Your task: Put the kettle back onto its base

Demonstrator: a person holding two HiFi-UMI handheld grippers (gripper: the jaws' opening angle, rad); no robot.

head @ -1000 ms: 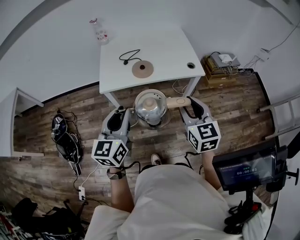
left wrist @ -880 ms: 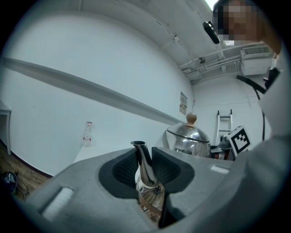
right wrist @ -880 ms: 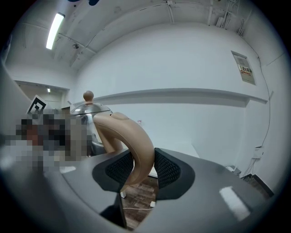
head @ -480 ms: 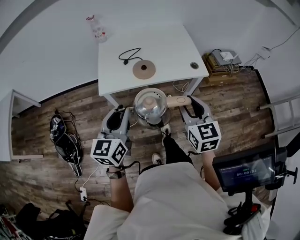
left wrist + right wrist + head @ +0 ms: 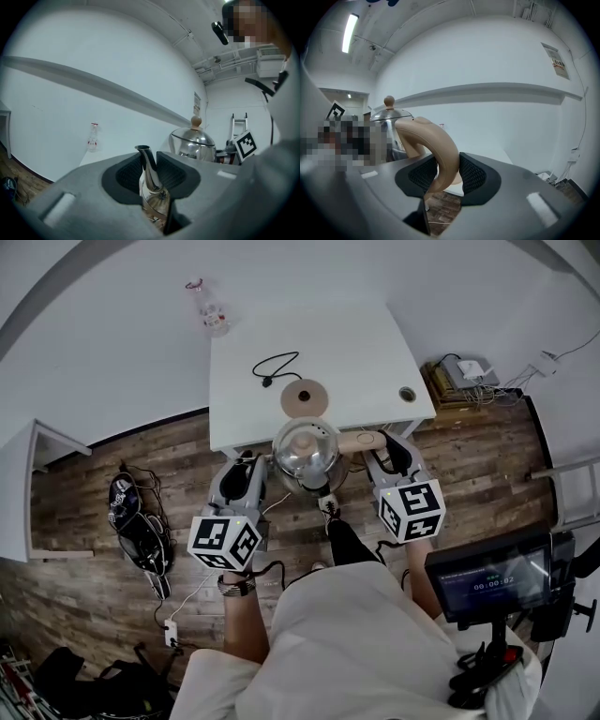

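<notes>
We found the white surface (image 5: 375,352) mostly bare, with open room across its middle and right side. Its near edge ran just under the kettle (image 5: 305,451). The wooden floor (image 5: 487,456) lay open to the right of that edge.

On the surface, the round base (image 5: 304,397) sat near the near edge, just beyond the kettle. A black cord (image 5: 272,365) lay looped behind it. 1 round hole (image 5: 407,393) marked the near right corner. A clear bottle (image 5: 208,307) stood by the far left corner; we could not tell whether it rested on the surface. Nothing stood between kettle and base. Black gear (image 5: 136,526) lay on the floor at the left, a stack of items (image 5: 464,376) at the right, and a screen (image 5: 487,577) at the person's right.

The kettle was held upright in the air at the near edge, knob up, apart from the base. Its long axis ran along that edge, spout (image 5: 149,164) to the left, tan handle (image 5: 436,140) to the right.

The left claw (image 5: 150,166) was clenched on the spout. The right claw (image 5: 447,171) was clenched on the handle.
</notes>
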